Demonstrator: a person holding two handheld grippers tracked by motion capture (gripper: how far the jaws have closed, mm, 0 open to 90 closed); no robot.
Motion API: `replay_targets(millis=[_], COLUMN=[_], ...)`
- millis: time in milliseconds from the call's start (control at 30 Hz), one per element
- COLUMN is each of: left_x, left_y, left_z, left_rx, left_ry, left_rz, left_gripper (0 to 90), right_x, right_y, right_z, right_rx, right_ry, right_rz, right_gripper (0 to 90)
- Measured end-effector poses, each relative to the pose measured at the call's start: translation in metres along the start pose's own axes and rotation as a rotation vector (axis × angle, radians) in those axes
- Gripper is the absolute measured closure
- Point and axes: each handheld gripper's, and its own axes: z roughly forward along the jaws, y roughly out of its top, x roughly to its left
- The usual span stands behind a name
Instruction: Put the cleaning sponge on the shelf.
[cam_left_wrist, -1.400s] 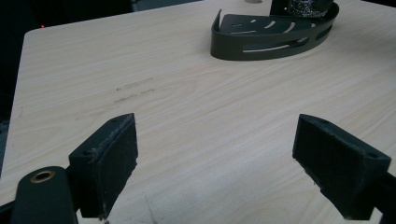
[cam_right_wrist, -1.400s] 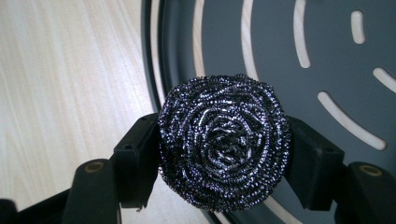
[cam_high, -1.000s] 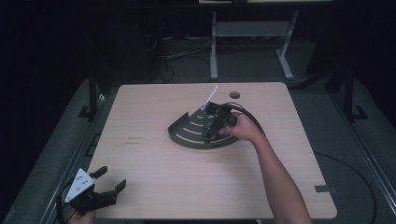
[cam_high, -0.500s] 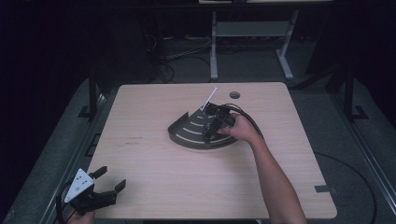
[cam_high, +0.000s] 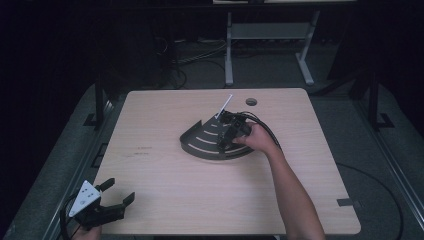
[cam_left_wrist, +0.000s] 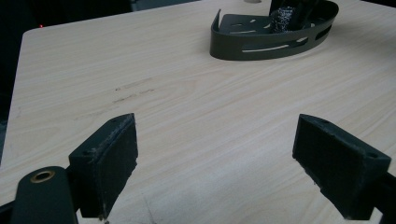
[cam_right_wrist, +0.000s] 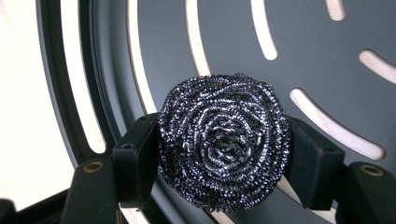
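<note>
At the counter's near-left corner the left gripper (cam_high: 116, 200) hasn't moved, jaws wide apart, bare wood ahead of it. Mid-counter (cam_high: 160, 180), right gripper (cam_high: 227, 136) stays clamped on the steel scrubber (cam_right_wrist: 224, 142) over the dark slotted tray (cam_high: 200, 145), little changed. Beyond the far edge, dark floor, cables and a metal stand (cam_high: 267, 32).

scourer (cam_right_wrist: 224, 145): silvery-dark coil | tray (cam_high: 200, 145): dark grey, slotted | table (cam_high: 165, 170): pale woodgrain
</note>
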Motion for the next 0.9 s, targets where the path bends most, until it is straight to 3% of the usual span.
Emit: replay_targets(millis=[900], left_x=[-0.0002], left_y=[-0.0004], left_z=[0.0009], left_rx=[0.003], left_ry=[0.003], left_rz=[-0.006], left_gripper=[13.3], right_x=[0.0016], right_y=[-0.0008], right_z=[-0.0091], right_rx=[-0.025], right_ry=[0.001], right_rz=[0.004], right_gripper=[30.3])
